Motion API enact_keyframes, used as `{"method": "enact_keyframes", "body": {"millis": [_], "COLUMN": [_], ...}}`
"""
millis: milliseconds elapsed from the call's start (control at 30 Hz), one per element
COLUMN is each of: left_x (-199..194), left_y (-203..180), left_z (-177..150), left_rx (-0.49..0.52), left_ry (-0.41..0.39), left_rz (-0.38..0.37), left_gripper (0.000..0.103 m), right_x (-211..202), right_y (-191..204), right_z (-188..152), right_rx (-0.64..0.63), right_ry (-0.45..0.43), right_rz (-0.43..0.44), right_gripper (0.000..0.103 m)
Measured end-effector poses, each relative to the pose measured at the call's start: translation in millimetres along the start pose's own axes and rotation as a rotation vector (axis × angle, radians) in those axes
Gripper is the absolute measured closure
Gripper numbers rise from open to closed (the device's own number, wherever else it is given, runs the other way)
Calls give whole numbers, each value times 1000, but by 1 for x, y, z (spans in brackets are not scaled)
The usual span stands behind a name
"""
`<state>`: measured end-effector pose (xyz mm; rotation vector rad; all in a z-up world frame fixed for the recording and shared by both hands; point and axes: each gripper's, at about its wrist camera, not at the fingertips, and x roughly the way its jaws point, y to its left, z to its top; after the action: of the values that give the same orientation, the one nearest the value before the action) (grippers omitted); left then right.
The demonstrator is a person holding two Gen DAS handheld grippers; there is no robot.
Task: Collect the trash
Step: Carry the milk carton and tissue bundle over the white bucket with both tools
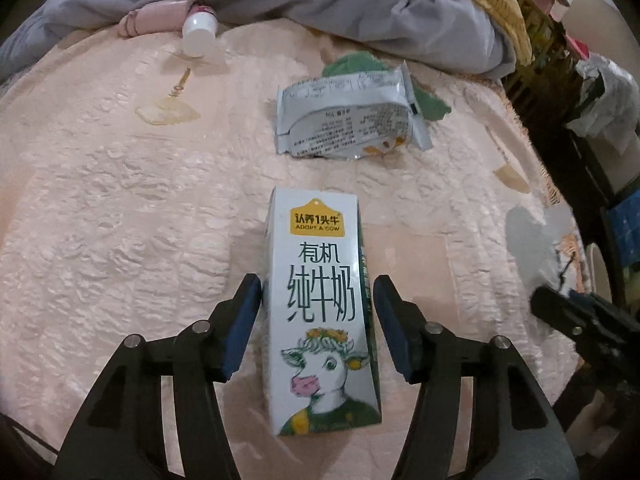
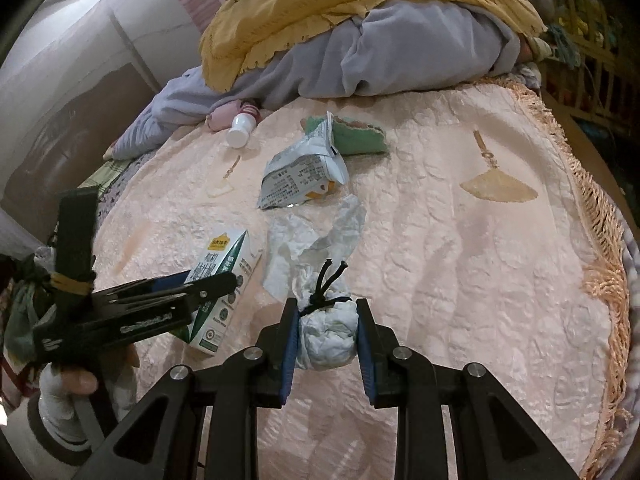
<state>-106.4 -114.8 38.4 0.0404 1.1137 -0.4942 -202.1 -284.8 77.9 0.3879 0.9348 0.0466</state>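
Note:
A white milk carton (image 1: 322, 312) with a cow picture lies on the pink bedspread (image 1: 120, 200). My left gripper (image 1: 318, 300) is open, one finger on each side of the carton, the left pad close to it. The carton also shows in the right wrist view (image 2: 224, 280), with the left gripper (image 2: 160, 300) over it. My right gripper (image 2: 328, 320) is shut on a white plastic bag (image 2: 326, 334) bunched and tied with a black cord. A crumpled snack wrapper (image 1: 348, 116) lies further back; it also shows in the right wrist view (image 2: 304, 172).
A small white bottle (image 1: 198, 34) lies near a pink cloth. A green cloth (image 2: 360, 136) lies behind the wrapper. Grey and yellow bedding (image 2: 360, 40) is piled at the back. The fringed bedspread edge (image 2: 600, 240) runs along the right.

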Motion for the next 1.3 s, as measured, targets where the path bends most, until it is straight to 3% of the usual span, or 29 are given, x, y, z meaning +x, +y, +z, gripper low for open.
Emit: {"method": "enact_keyframes", "body": {"millis": [100,333,867,1300], "left_x": [4,-19,-40,-29], "left_y": [-4,-33,-166,-278], "left_z": [-2,3,11,5], "left_rx": [10,72,306,495], "left_ry": [-1,-54,-85,-68], "left_rz": [14,-33,-154,-236], "left_gripper": [49,49,49,49], "right_x": [-2,-28,-102,-172], "right_y": [-3,-18,-84,-176], "right_z": [-2,-5,-23,-59], "right_rx": [6,40,169,377], "right_ry": [-3,-45,-153,-246], "right_rz": [-4,-22,-130,-264], "right_gripper": [78,78,78,78]}}
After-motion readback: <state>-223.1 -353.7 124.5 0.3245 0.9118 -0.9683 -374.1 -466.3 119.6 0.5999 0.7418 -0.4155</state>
